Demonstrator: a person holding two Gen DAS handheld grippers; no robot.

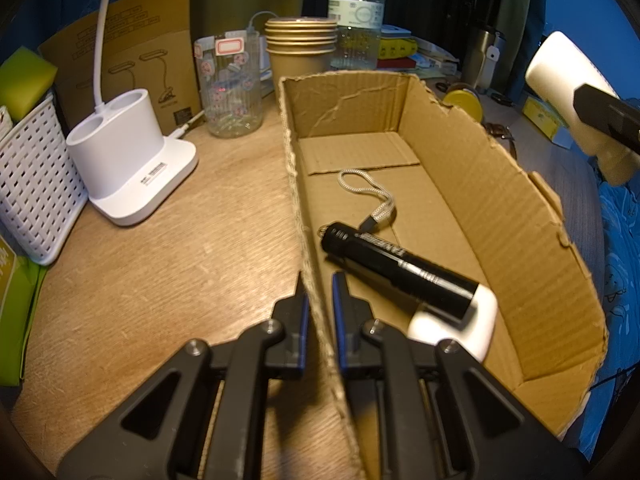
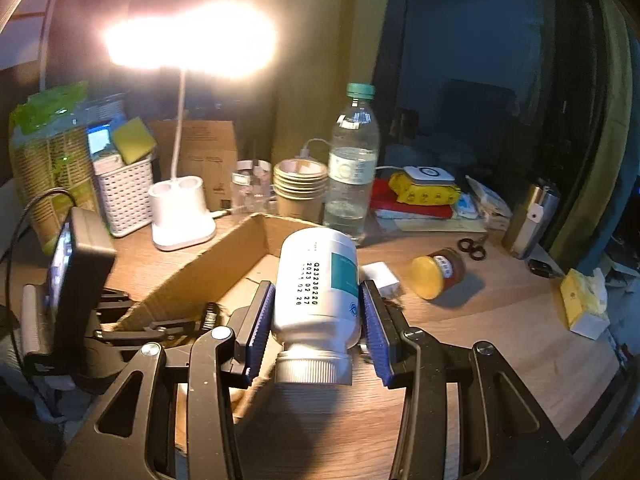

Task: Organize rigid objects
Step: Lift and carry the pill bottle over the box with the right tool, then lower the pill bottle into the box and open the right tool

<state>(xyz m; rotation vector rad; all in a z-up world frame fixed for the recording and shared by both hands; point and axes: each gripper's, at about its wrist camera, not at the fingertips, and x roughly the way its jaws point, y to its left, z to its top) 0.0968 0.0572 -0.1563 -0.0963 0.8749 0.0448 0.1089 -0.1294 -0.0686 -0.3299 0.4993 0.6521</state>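
My left gripper (image 1: 320,284) is shut on the near left wall of an open cardboard box (image 1: 500,200), one finger on each side of the wall. Inside the box lie a black flashlight (image 1: 400,268) with a grey wrist cord and a white object (image 1: 460,328) under its end. My right gripper (image 2: 316,304) is shut on a white pill bottle (image 2: 320,292), cap end toward the camera, held over the box's right edge (image 2: 224,256). The bottle also shows at the right edge of the left wrist view (image 1: 576,92).
On the desk stand a white lamp base (image 1: 128,160), a white basket (image 1: 32,192), a sticker glass jar (image 1: 232,88), stacked paper cups (image 1: 300,48) and a water bottle (image 2: 352,168). A yellow-lidded jar (image 2: 436,272), a small white box (image 2: 380,276) and scissors (image 2: 472,248) lie right of the box.
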